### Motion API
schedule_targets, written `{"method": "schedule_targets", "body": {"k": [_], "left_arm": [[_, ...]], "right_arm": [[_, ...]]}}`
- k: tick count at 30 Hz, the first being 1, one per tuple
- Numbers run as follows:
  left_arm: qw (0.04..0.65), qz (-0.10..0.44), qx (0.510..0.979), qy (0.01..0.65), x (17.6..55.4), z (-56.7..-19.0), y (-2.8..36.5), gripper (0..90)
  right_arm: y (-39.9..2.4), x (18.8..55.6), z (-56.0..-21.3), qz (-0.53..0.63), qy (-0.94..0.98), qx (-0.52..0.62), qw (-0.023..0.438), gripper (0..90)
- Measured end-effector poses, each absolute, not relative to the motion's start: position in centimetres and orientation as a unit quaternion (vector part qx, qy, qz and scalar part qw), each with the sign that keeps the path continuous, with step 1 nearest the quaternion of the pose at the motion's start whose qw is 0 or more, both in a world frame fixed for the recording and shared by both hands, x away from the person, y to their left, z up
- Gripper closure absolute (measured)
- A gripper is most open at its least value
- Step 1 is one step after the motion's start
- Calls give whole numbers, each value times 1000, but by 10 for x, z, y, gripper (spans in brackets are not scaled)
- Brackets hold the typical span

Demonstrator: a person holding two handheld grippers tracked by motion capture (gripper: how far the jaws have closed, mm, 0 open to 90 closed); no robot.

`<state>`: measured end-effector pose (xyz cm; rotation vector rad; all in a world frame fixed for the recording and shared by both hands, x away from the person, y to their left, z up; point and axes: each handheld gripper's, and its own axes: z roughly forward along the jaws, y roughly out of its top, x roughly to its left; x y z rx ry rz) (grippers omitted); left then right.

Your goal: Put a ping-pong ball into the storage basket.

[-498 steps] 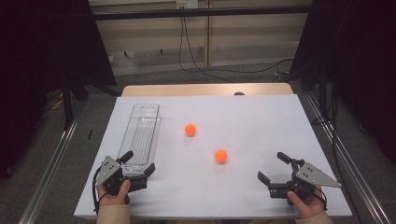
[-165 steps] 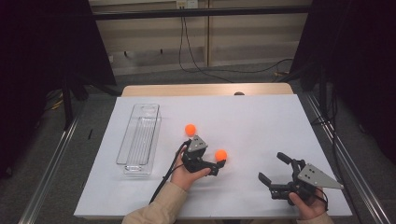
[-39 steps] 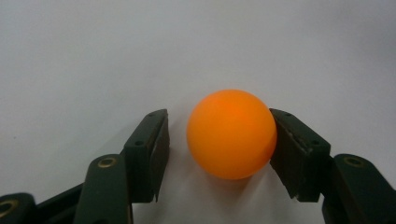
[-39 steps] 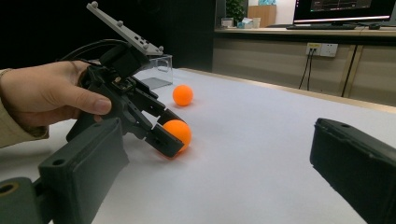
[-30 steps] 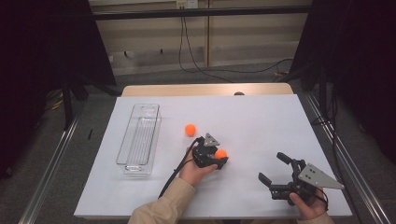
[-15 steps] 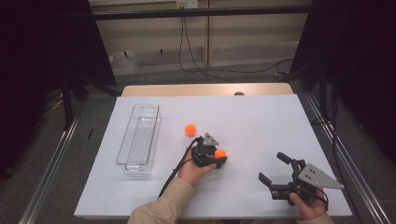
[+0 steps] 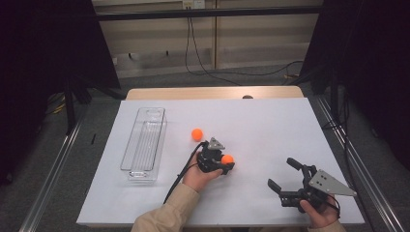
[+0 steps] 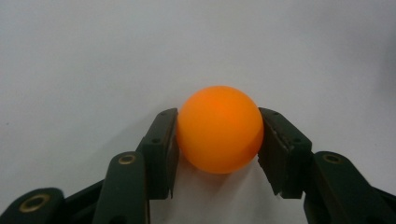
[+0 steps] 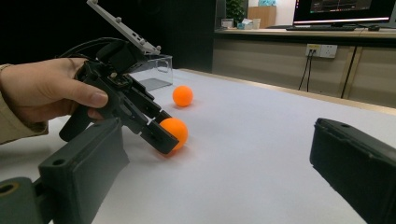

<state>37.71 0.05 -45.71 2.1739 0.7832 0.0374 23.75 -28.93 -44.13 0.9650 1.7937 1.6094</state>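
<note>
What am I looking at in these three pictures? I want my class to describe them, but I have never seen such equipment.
A person sits at a white table and holds a hand-operated clamp, called a gripper, in each hand. One picture is taken from above the table. The other two come from small cameras on the grippers, each looking along its own two black jaws.

On the table lie a clear plastic tray and two orange balls. The left gripper has closed its jaws on the nearer ball, which still sits on the table. The other ball lies free, between that gripper and the tray. The right gripper waits at the table's near right, its jaws open and holding nothing.
</note>
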Motion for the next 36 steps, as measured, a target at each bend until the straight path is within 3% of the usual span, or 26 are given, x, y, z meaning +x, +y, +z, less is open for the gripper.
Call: {"method": "schedule_targets", "body": {"k": [36], "left_arm": [[416,7,847,331,381,-437,27,508]], "right_arm": [[-289,238,-441,597,667,355,269,26]]}}
